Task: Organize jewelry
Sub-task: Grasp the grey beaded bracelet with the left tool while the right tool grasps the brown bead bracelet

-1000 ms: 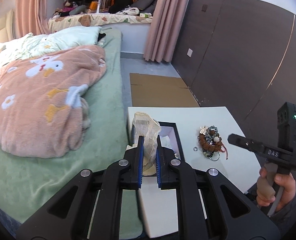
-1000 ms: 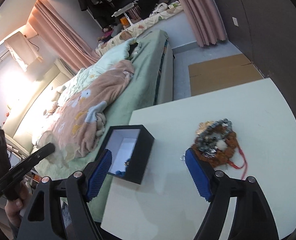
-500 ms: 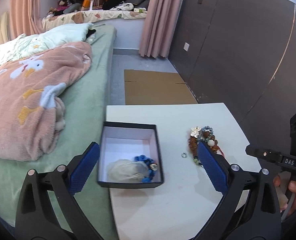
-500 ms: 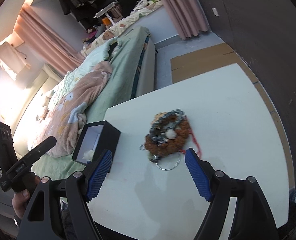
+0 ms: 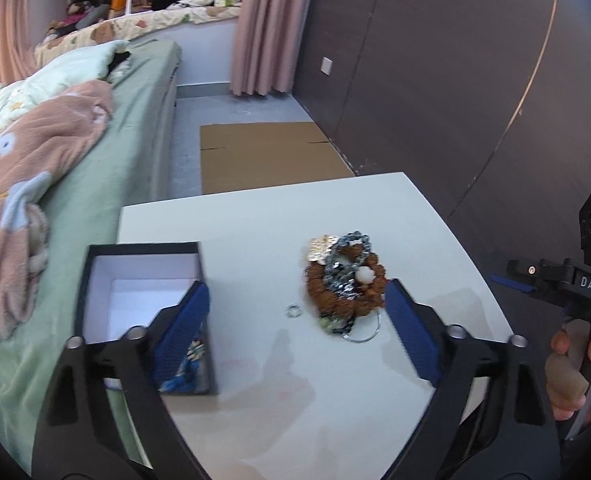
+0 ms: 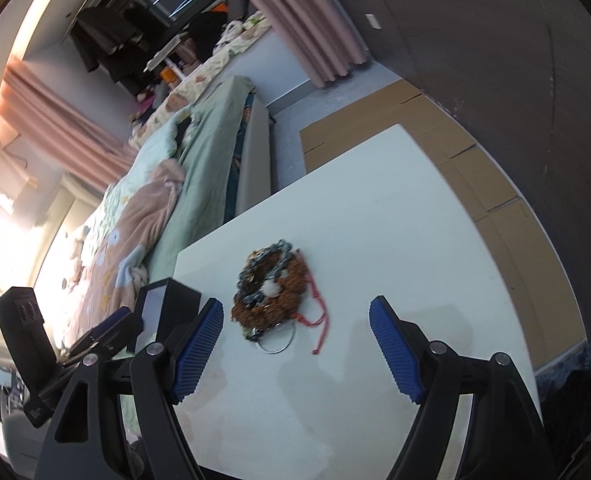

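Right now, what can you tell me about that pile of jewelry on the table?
The jewelry pile is a tangle lying on the white table: a brown beaded bracelet, a grey bead chain across it, one white bead, a gold piece at the far edge, a red cord trailing out and a thin wire hoop at the near edge. A small ring lies apart. Nothing grips it.

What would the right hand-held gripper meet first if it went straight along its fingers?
Probably the jewelry pile, which lies centred ahead of the open right hand-held gripper on the white table; nothing shows between them, though depth is unclear.
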`<action>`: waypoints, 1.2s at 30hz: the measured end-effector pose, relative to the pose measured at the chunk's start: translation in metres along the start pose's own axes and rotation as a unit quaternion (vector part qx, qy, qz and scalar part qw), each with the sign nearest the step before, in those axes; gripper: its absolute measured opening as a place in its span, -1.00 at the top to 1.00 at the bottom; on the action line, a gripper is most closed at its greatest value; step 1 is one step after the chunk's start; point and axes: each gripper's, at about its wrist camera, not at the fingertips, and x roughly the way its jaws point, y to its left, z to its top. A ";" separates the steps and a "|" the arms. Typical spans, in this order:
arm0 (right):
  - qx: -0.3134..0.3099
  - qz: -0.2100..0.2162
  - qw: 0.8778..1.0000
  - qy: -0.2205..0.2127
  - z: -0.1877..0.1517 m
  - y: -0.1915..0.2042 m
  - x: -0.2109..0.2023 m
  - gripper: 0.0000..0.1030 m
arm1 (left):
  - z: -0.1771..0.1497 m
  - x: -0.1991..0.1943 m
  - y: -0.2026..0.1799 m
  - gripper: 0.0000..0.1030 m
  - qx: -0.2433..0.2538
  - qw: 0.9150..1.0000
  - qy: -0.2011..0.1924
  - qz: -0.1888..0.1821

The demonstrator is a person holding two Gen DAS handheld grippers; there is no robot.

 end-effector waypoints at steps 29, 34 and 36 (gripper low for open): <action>0.021 -0.031 0.999 0.018 0.005 -0.014 0.022 -0.38 | 0.005 0.093 -0.023 0.81 0.033 0.997 0.063 -0.020; 0.014 -0.029 0.999 0.028 0.005 -0.006 0.033 -0.33 | 0.011 0.072 -0.005 0.81 -0.006 0.997 0.050 -0.060; 0.015 -0.028 0.999 0.031 0.004 -0.004 0.037 -0.29 | 0.013 0.065 0.001 0.81 -0.019 0.996 0.047 -0.071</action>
